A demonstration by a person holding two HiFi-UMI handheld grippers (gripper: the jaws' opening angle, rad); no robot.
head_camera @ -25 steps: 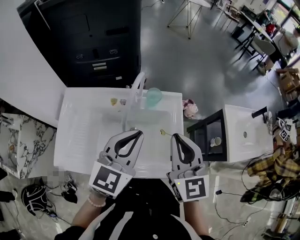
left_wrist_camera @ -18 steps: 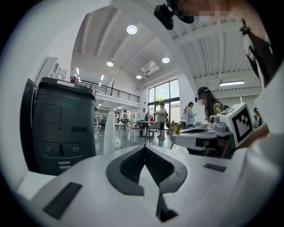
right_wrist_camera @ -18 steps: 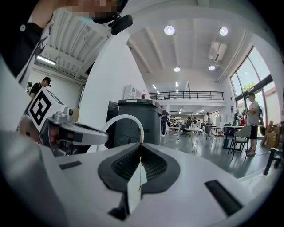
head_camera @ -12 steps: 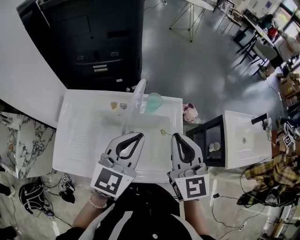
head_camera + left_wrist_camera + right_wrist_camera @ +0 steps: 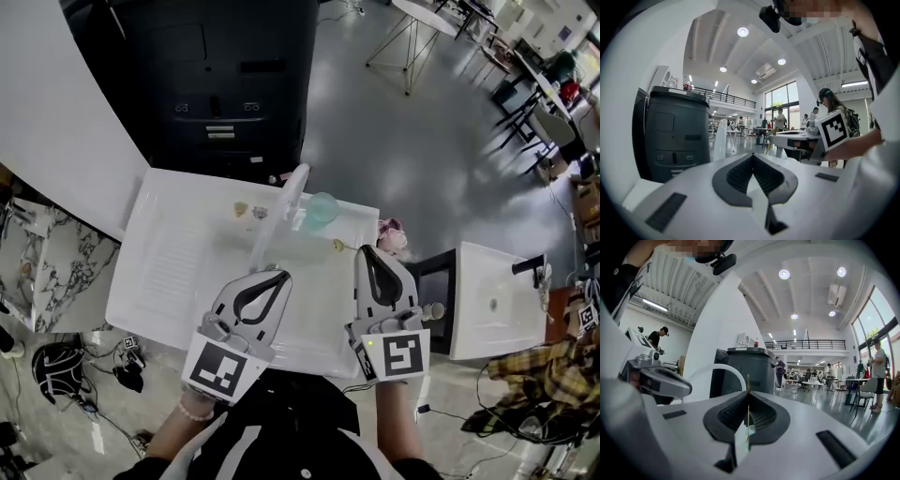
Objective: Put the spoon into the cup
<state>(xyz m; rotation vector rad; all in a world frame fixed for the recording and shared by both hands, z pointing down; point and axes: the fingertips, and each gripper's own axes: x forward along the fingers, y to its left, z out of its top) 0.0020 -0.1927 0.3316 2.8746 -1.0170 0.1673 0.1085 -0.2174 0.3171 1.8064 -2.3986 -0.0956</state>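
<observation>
A teal cup (image 5: pixel 321 208) stands on the sink's back rim, just right of the white faucet (image 5: pixel 281 211). My right gripper (image 5: pixel 366 249) is shut on a thin yellow spoon (image 5: pixel 748 399), which stands edge-on between the jaws in the right gripper view. The spoon's small yellow end (image 5: pixel 338 246) sticks out left of the jaw tips, a short way in front of the cup. My left gripper (image 5: pixel 280 275) hovers over the sink basin with its jaws closed together and nothing between them (image 5: pixel 752 157).
The white sink unit (image 5: pixel 178 253) has a ribbed drainboard on its left and two small items (image 5: pixel 249 211) at the back. A black machine (image 5: pixel 216 84) stands behind it. To the right are a dark shelf (image 5: pixel 433 281) and a second white sink (image 5: pixel 497 300).
My right gripper has moved forward toward the cup, carrying the spoon. The left gripper has stayed about where it was. The head view has shifted.
</observation>
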